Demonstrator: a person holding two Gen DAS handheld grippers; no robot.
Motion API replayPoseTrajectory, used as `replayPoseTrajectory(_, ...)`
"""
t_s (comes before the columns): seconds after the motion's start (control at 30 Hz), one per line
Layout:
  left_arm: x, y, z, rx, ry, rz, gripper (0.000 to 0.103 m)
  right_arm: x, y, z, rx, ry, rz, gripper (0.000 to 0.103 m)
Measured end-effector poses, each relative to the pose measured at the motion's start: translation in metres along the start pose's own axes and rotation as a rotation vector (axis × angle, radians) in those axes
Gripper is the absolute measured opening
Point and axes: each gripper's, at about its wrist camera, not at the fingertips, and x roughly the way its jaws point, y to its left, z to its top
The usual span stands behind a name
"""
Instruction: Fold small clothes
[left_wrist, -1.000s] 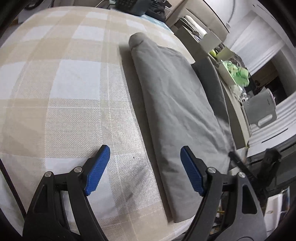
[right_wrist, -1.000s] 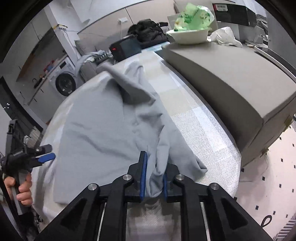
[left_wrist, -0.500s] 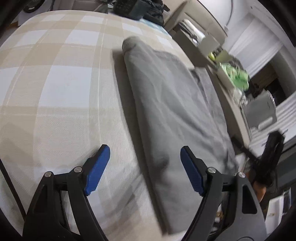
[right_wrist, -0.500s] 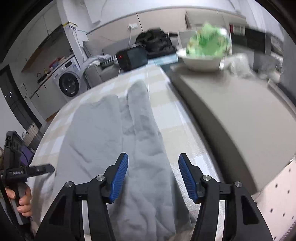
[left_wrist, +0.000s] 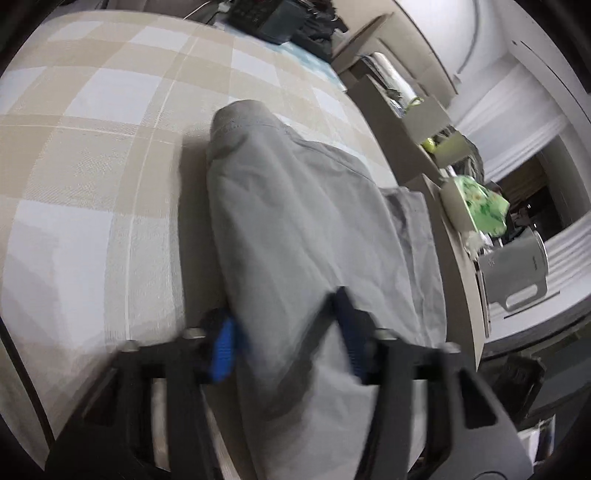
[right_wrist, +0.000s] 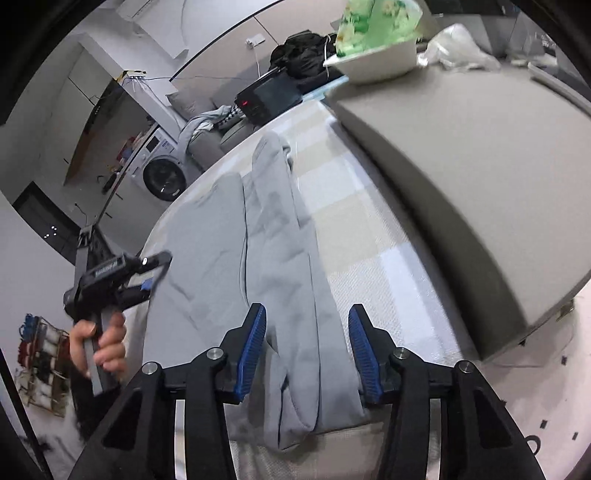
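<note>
On the checked beige-and-white woven surface (left_wrist: 110, 155) lies a grey garment (left_wrist: 295, 229), soft matte cloth folded into a long, rounded strip with faint creases. The left claw (left_wrist: 286, 341) is closing, its ribbed blue pads astride the near end of the fold; motion blur hides whether they press yet. The right claw (right_wrist: 307, 347) is closing too, pads apart either side of the garment's (right_wrist: 288, 288) narrow strip.

Soft daylight, fisheye warp, left view motion-blurred
</note>
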Motion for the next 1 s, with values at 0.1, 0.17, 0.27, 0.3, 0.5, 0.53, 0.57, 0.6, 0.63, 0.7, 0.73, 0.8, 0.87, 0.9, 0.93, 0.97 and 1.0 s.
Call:
replayPoseTrajectory(0.1, 0.008, 0.015, 0.010, -0.090, 0.017, -0.045, 0.010, 0.016, -0.002, 0.006, 0.035, 0.018, 0.037, 0.016)
replayPoseTrajectory(0.17, 0.008, 0.024, 0.012, -0.122, 0.014, -0.066, 0.008, 0.025, 0.002, 0.006, 0.053, 0.019, 0.067, 0.015)
replayPoseTrajectory(0.27, 0.001, 0.035, 0.014, -0.136, -0.014, -0.059, 0.007, 0.031, 0.025, 0.002, 0.008, 0.042, 0.057, 0.014)
replayPoseTrajectory(0.3, -0.004, 0.041, 0.016, -0.142, -0.022, -0.054, 0.007, 0.033, 0.032, 0.000, -0.002, 0.054, 0.064, 0.014)
replayPoseTrajectory(0.5, -0.030, 0.066, 0.024, -0.142, -0.018, 0.031, 0.011, 0.047, 0.070, -0.011, -0.088, 0.077, 0.053, 0.015)
replayPoseTrajectory(0.53, -0.038, 0.065, 0.022, -0.118, -0.028, 0.058, 0.011, 0.048, 0.071, -0.010, -0.093, 0.082, 0.044, 0.016)
replayPoseTrajectory(0.57, -0.045, 0.060, 0.019, -0.086, -0.043, 0.083, 0.014, 0.047, 0.072, -0.008, -0.092, 0.088, 0.029, 0.019)
replayPoseTrajectory(0.6, -0.054, 0.054, 0.015, -0.040, -0.067, 0.120, 0.019, 0.045, 0.072, -0.007, -0.086, 0.088, 0.009, 0.022)
replayPoseTrajectory(0.63, -0.061, 0.048, 0.010, -0.003, -0.087, 0.151, 0.023, 0.042, 0.072, -0.005, -0.084, 0.077, -0.024, 0.023)
replayPoseTrajectory(0.7, -0.075, 0.034, -0.001, 0.071, -0.129, 0.184, 0.048, 0.031, 0.077, 0.000, -0.105, 0.030, -0.052, 0.023)
replayPoseTrajectory(0.73, -0.080, 0.027, -0.008, 0.102, -0.144, 0.178, 0.057, 0.027, 0.081, 0.002, -0.117, 0.010, -0.053, 0.024)
replayPoseTrajectory(0.8, -0.084, 0.015, -0.020, 0.145, -0.147, 0.153, 0.076, 0.023, 0.091, 0.008, -0.144, -0.019, -0.031, 0.043)
replayPoseTrajectory(0.87, -0.086, 0.008, -0.031, 0.180, -0.126, 0.120, 0.076, 0.027, 0.106, 0.015, -0.183, -0.030, -0.005, 0.058)
replayPoseTrajectory(0.9, -0.086, 0.005, -0.038, 0.191, -0.112, 0.107, 0.077, 0.034, 0.115, 0.018, -0.207, -0.023, 0.006, 0.059)
replayPoseTrajectory(0.93, -0.085, 0.004, -0.044, 0.202, -0.094, 0.097, 0.078, 0.040, 0.119, 0.022, -0.218, -0.009, 0.013, 0.059)
replayPoseTrajectory(0.97, -0.084, 0.003, -0.050, 0.211, -0.078, 0.094, 0.078, 0.051, 0.122, 0.027, -0.221, 0.015, 0.026, 0.059)
replayPoseTrajectory(1.0, -0.082, 0.002, -0.056, 0.211, -0.071, 0.101, 0.078, 0.065, 0.125, 0.031, -0.214, 0.049, 0.051, 0.058)
